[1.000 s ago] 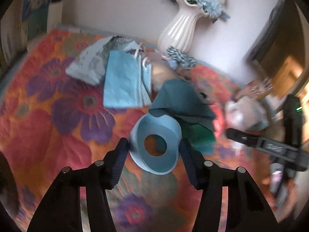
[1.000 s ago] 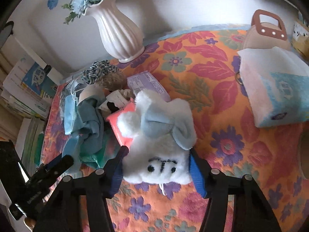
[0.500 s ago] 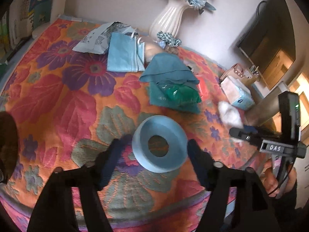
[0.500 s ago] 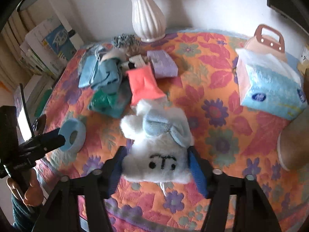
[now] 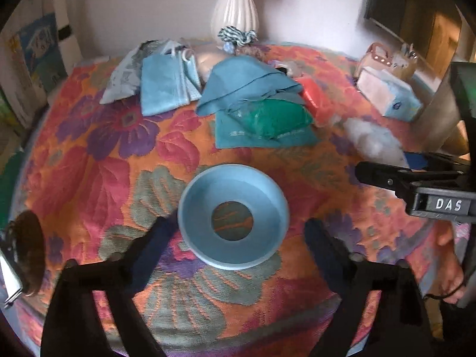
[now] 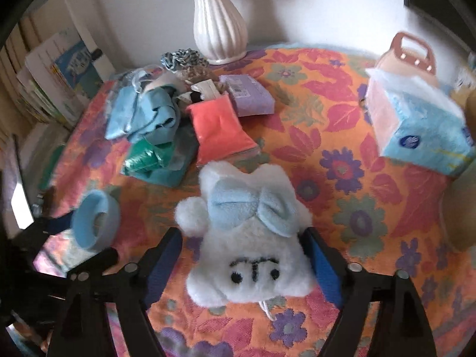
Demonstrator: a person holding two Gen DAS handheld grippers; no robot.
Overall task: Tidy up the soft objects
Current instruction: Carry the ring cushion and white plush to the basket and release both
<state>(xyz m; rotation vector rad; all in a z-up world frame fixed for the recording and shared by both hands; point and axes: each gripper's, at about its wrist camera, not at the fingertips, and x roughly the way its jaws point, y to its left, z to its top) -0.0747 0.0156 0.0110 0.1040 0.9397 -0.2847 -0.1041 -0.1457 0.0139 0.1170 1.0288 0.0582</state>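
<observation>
A light blue foam ring [image 5: 233,215] lies on the flowered tablecloth [image 5: 89,178], between the fingers of my left gripper [image 5: 235,232]. The jaws stand wide and clear of the ring on both sides. The ring also shows in the right wrist view [image 6: 95,223]. A white plush toy with a blue bow [image 6: 248,235] sits between the fingers of my right gripper [image 6: 244,253]; the blue pads touch or nearly touch its sides. The plush shows blurred in the left wrist view [image 5: 374,142].
A pile of blue cloths [image 5: 250,83], a green bag [image 5: 270,119], an orange pack [image 6: 220,128] and a purple pack [image 6: 250,95] lies behind. A white vase [image 6: 218,20] stands at the back; a tissue pack [image 6: 416,125] lies right.
Both grippers pulled back from the pile toward the near table edge. The left jaws opened and the ring now rests on the cloth. The plush stayed between the right fingers.
</observation>
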